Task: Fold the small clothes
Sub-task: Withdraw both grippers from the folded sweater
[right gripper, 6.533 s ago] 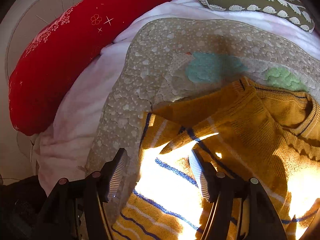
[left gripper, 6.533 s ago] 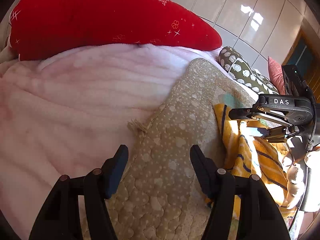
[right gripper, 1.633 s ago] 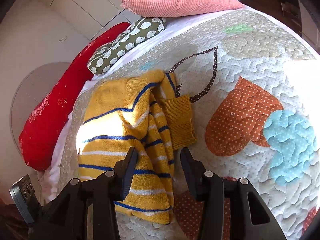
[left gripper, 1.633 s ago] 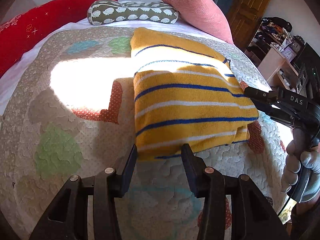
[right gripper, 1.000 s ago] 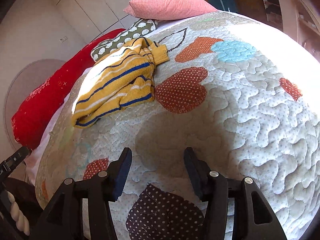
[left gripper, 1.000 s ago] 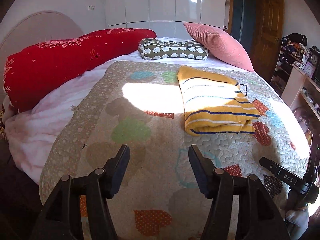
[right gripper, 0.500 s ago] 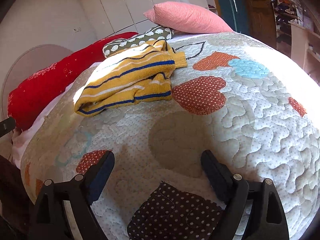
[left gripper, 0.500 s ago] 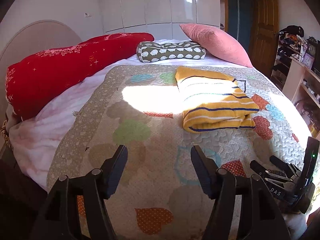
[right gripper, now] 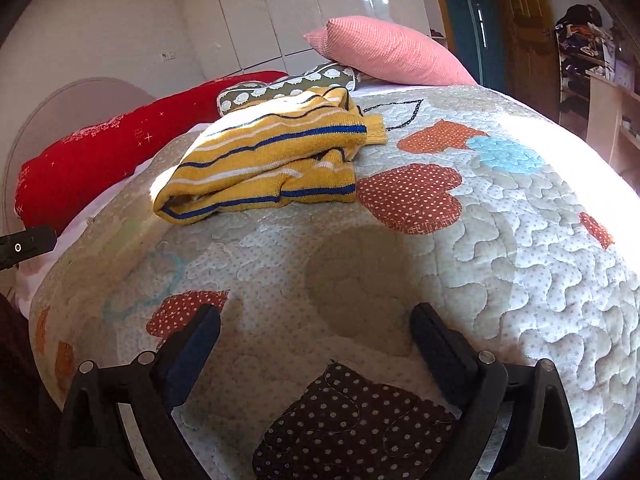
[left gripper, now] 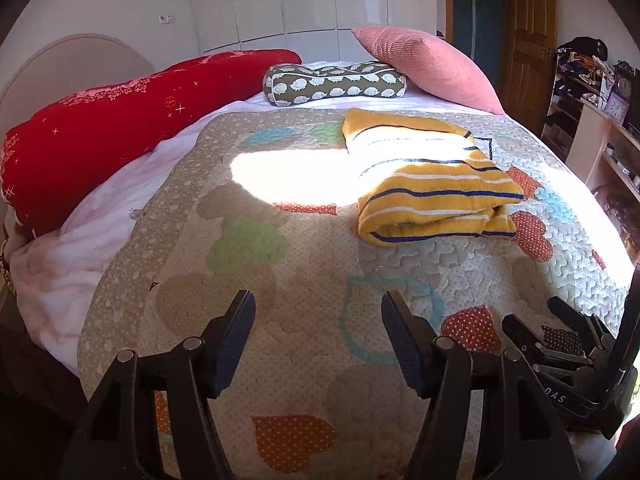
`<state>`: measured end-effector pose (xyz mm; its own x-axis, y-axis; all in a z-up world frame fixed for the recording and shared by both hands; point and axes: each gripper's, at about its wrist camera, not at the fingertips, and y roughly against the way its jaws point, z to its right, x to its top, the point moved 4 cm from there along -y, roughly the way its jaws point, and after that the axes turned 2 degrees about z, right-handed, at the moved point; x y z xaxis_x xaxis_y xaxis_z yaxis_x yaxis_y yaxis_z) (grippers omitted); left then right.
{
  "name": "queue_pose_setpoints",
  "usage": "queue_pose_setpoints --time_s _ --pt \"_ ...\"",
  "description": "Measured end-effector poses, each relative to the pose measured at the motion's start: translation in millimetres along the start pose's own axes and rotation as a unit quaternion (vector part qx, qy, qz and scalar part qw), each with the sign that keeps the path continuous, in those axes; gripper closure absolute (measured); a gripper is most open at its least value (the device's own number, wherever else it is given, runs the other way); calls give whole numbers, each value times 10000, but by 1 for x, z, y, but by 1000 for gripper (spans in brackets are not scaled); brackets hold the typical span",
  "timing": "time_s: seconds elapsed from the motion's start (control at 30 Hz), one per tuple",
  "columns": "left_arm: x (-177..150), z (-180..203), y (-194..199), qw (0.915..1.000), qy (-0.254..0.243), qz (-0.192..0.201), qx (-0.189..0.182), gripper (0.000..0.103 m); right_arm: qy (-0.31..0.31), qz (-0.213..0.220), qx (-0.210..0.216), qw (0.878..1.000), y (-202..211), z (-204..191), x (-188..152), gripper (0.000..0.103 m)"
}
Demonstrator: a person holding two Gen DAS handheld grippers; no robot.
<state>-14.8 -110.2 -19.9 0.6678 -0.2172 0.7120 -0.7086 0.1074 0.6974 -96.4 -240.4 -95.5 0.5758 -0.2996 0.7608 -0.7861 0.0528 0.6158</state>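
The yellow striped sweater (left gripper: pixel 430 184) lies folded on the patchwork quilt (left gripper: pixel 280 280), just before the hedgehog-print bolster (left gripper: pixel 334 83). My worry: its thick, springy knit could slump open (one ribbed cuff pokes out). My left gripper (left gripper: pixel 318 330) stands apart, empty; my right gripper (right gripper: pixel 316 338) is opening, nothing between its jaws.
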Motion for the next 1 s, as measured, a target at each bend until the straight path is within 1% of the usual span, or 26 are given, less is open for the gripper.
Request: queue_pose_setpoints --time_s 0.17,0.6,0.8,0.87,1.0 --pt "-4 2 -9 10000 -10 -95 -12 38 37 46 -19 10000 1 -1 -1 5" --pt "-7 -2 -24 9999 -21 -170 -10 38 105 110 -120 9998 1 -6 -4 5" --pt "-13 -4 -33 9995 44 -303 -95 38 114 118 -140 9998 1 -9 -5 5" --pt "-14 -6 -36 9993 52 -346 -140 38 123 102 -98 9998 1 -8 -5 3" --pt "-4 -14 -38 9988 127 -352 -326 38 123 -14 44 9999 -1 -7 -3 1"
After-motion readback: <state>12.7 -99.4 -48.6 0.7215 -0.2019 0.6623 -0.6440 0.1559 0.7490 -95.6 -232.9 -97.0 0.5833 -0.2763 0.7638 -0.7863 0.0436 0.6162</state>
